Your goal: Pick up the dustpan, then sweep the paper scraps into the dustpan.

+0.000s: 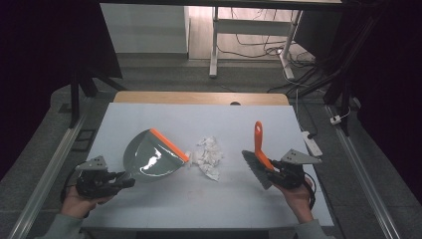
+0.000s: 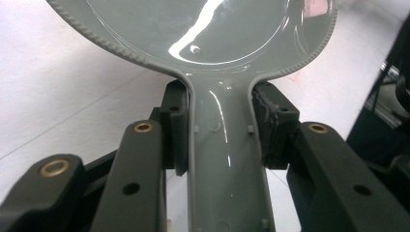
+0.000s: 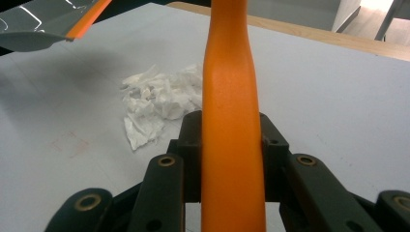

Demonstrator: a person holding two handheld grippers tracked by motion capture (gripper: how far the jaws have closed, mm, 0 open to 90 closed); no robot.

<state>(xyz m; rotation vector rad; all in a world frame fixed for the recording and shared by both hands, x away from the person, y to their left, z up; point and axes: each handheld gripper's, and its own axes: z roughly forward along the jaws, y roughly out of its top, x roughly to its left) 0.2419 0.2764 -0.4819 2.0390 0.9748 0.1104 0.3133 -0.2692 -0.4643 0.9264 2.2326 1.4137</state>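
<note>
A grey dustpan (image 1: 152, 158) with an orange front lip is held over the white table (image 1: 199, 199), its lip toward a heap of torn white paper (image 1: 208, 157). My left gripper (image 1: 124, 180) is shut on the dustpan's handle (image 2: 220, 159), with both pads pressed against its sides. My right gripper (image 1: 271, 172) is shut on the orange handle (image 3: 232, 125) of a small brush (image 1: 258, 162); its dark bristles point left and the handle points away. The paper heap (image 3: 162, 99) lies between dustpan and brush, a short way left of the bristles.
A wooden strip (image 1: 199, 97) runs along the table's far edge. A white power strip (image 1: 312, 143) lies on the floor to the right, with cables and desk legs beyond. The table's front half is bare.
</note>
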